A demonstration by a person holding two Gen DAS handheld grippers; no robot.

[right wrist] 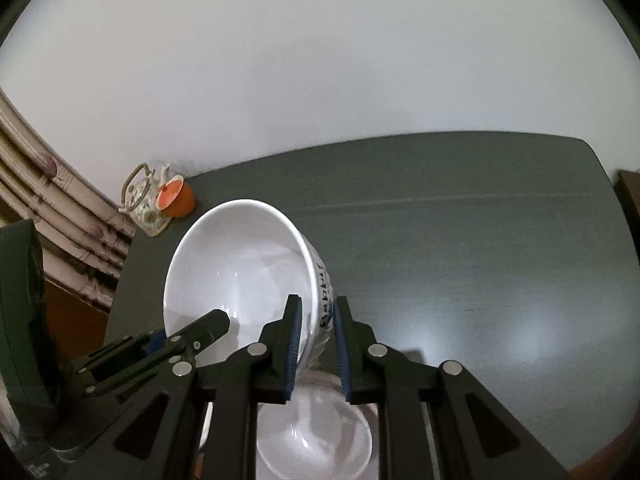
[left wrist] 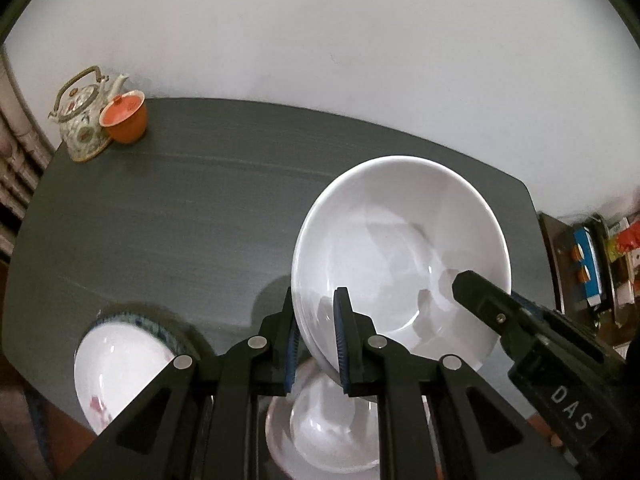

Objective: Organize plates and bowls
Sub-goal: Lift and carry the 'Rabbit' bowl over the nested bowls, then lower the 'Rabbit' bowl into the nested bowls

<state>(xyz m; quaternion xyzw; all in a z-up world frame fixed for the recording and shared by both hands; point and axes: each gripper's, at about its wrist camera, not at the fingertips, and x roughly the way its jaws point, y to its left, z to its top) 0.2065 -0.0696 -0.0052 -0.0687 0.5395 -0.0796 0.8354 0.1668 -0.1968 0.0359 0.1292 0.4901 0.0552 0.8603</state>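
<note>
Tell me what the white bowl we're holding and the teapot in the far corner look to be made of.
White bowl: likely glazed ceramic or porcelain; glossy, with sharp highlights and reflections inside, though melamine can't be ruled out. Teapot: apparently painted glazed porcelain with a floral pattern; its arched handle looks like metal or wrapped cane, too small to tell which.

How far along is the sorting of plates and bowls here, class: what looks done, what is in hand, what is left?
Done: little that shows; one white bowl sits below the grippers, perhaps the start of a stack. In hand: the left gripper and right gripper both clamp the rim of a large white bowl, lifted and tilted above the table. Left: setting it down, then the patterned dish beside it.
</note>
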